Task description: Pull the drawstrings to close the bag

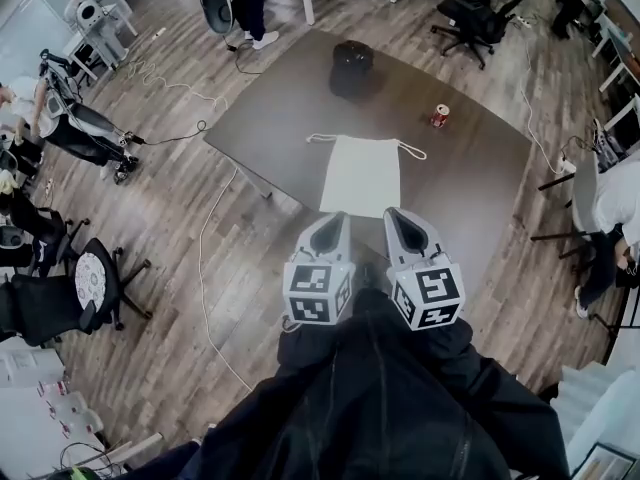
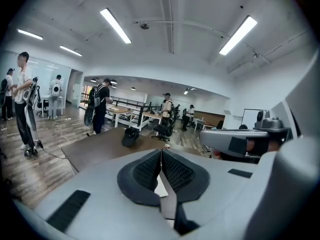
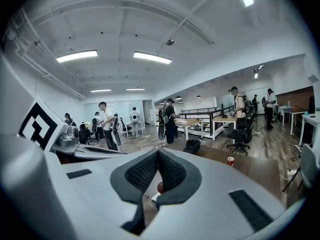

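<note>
None of the job looks done yet: the white bag [image 1: 360,173] lies flat in the middle of the dark table [image 1: 270,108], its top not bunched up, and its drawstrings [image 1: 411,150] lie loose at the two top corners. A red can [image 1: 439,116] and a black backpack [image 1: 352,68] sit farther back. The left gripper [image 1: 338,218] and the right gripper [image 1: 396,214] are both squeezed shut on nothing, close to the person and away from the bag, so grabbing and pulling the strings is all left to do.

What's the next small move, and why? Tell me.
The left gripper and right gripper hang shut and empty short of the bag, its drawstrings loose at the far edge; so probably reach both forward to those strings.
</note>
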`<action>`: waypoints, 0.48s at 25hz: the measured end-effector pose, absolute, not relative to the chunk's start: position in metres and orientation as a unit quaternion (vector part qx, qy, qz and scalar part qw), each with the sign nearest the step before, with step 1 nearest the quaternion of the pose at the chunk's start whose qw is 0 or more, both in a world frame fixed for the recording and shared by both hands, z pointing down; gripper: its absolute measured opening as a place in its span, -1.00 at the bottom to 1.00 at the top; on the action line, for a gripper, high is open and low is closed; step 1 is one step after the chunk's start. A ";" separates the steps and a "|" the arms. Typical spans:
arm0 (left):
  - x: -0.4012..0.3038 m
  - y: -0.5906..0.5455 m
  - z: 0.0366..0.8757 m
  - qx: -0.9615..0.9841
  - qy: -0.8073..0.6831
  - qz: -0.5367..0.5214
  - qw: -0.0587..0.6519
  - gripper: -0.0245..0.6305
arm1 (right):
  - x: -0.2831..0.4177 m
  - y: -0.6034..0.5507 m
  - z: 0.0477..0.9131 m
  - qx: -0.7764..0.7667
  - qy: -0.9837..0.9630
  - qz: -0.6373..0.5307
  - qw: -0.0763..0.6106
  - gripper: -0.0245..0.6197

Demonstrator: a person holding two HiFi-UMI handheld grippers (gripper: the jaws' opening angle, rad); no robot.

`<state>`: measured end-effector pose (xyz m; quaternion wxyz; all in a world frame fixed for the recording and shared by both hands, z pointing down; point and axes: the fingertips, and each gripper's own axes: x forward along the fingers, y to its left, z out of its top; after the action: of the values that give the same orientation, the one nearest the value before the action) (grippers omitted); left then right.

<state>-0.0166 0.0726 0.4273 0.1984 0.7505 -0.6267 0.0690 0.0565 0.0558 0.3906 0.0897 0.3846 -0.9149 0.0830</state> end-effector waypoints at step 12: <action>-0.017 -0.077 0.433 0.756 -0.613 0.091 0.211 -0.82 | 0.060 -0.094 0.400 0.396 -0.906 0.112 0.097 -0.86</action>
<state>-0.0169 -0.0773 0.4334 0.2107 0.7559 -0.6131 0.0915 0.0602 -0.0942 0.3998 0.0974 0.3961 -0.9061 0.1120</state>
